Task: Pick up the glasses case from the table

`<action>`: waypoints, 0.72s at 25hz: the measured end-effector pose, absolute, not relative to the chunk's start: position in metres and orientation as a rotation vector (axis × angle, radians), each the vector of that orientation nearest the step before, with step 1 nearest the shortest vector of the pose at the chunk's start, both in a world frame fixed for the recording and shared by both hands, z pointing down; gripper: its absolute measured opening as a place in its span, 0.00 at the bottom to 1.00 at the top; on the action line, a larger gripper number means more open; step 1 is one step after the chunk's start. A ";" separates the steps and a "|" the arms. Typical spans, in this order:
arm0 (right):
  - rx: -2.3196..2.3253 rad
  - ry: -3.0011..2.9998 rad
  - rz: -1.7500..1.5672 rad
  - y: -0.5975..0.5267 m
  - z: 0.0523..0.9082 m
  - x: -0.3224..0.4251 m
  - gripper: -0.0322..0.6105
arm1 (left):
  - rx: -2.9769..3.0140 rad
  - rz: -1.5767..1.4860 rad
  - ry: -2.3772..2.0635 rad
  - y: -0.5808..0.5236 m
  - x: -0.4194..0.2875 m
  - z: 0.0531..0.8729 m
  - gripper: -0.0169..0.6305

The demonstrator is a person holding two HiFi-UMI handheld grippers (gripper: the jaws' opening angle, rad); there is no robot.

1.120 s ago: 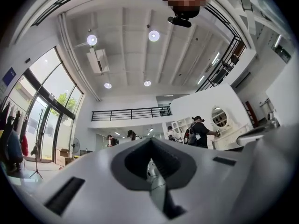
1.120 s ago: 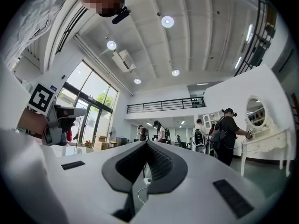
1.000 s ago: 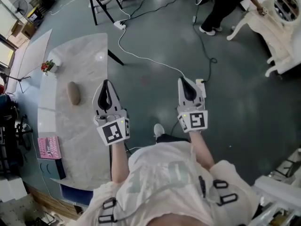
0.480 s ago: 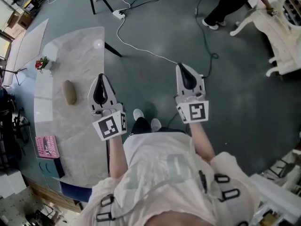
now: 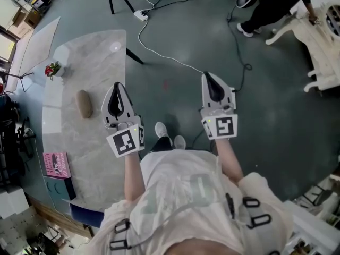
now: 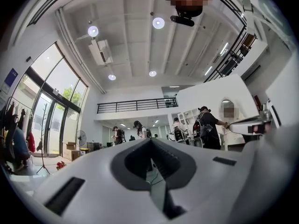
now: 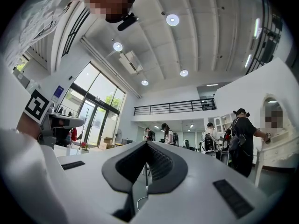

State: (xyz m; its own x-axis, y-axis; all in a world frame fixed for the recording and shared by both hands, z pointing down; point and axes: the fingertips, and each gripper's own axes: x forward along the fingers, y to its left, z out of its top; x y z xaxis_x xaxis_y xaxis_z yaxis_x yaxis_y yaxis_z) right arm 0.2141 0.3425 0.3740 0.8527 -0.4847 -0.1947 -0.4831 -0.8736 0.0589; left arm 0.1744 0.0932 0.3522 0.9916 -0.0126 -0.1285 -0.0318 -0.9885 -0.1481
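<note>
The glasses case, a brown oval, lies on the pale marble table at the left of the head view. My left gripper hovers over the table's right edge, to the right of the case and apart from it. It is shut and holds nothing, and its jaws meet at the tip in the left gripper view. My right gripper hangs over the bare floor well right of the table, also shut and empty. Neither gripper view shows the case.
A pink book lies near the table's front left edge and a small red flower pot at its far left. A white power strip with a cable crosses the floor. A person in black stands by white furniture.
The person holding the grippers has stepped, and a shoe now shows on the floor between the arms. Both grippers were carried along and stay shut. The left one remains beside the case.
</note>
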 end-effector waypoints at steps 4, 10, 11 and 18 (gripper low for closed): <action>3.020 -0.796 -0.317 0.334 0.374 0.219 0.05 | -2.991 0.165 0.058 0.081 0.174 0.358 0.03; 3.001 -0.881 -0.322 0.318 0.371 0.225 0.05 | -2.986 0.164 0.142 0.068 0.164 0.354 0.03; 2.994 -0.908 -0.321 0.314 0.370 0.226 0.05 | -2.987 0.164 0.164 0.066 0.161 0.353 0.03; 2.845 -1.277 -0.334 0.215 0.364 0.223 0.05 | -2.975 0.125 0.415 0.008 0.126 0.357 0.03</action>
State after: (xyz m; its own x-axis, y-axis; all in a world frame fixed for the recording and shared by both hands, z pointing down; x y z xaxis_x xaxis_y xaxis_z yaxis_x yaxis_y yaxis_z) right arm 0.2231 0.2152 0.3638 0.6459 -0.7392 -0.1907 -0.7380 -0.6686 0.0918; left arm 0.1261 0.0084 0.3572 0.9586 -0.2664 -0.1008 -0.2777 -0.9529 -0.1222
